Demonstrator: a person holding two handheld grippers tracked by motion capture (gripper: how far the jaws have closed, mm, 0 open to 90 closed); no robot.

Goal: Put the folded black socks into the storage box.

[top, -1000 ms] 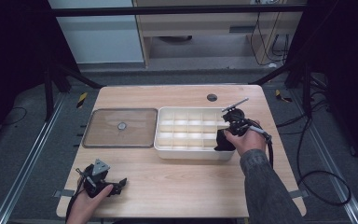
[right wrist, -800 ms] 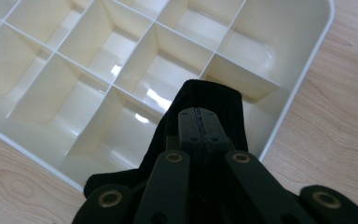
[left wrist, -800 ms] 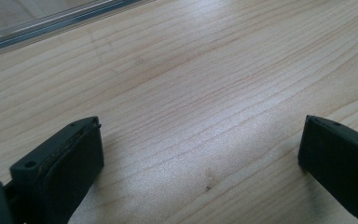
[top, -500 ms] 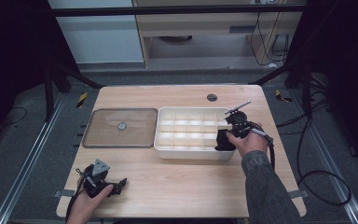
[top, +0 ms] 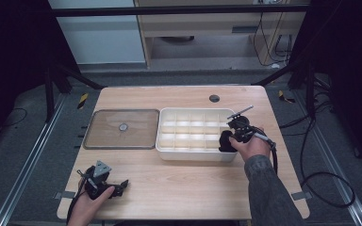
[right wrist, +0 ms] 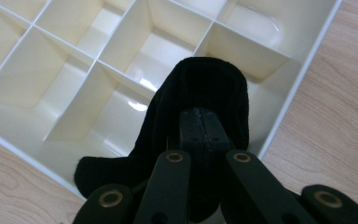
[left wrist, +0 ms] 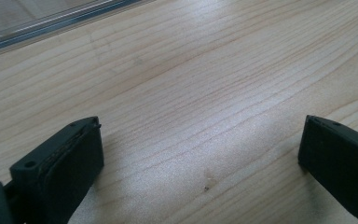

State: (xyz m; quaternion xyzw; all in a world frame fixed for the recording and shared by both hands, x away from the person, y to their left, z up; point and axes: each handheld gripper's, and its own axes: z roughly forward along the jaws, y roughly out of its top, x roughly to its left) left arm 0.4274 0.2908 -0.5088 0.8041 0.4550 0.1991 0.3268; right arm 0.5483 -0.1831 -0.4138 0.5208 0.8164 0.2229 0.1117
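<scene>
One black sock (right wrist: 200, 93), soft and light, I judged, hung clamped at its fold in my right gripper (right wrist: 199, 122) over the tray's (top: 188, 154) near-right corner compartment; my left gripper (left wrist: 200, 154) rested with jaws apart.

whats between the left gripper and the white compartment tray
Only bare wooden table lies between the left gripper and the white compartment tray, seen in the high view.

1. Cloth (right wrist: 200, 98): plain black.
2. Tray (top: 169, 149): cream-white, glossy dividers.
3. Table (top: 179, 181): pale wood grain.
4. Lid (top: 103, 129): clear, grey-rimmed.
5. Right gripper (right wrist: 200, 122): black, brass-coloured rivets.
6. Left gripper (left wrist: 200, 149): black.
</scene>
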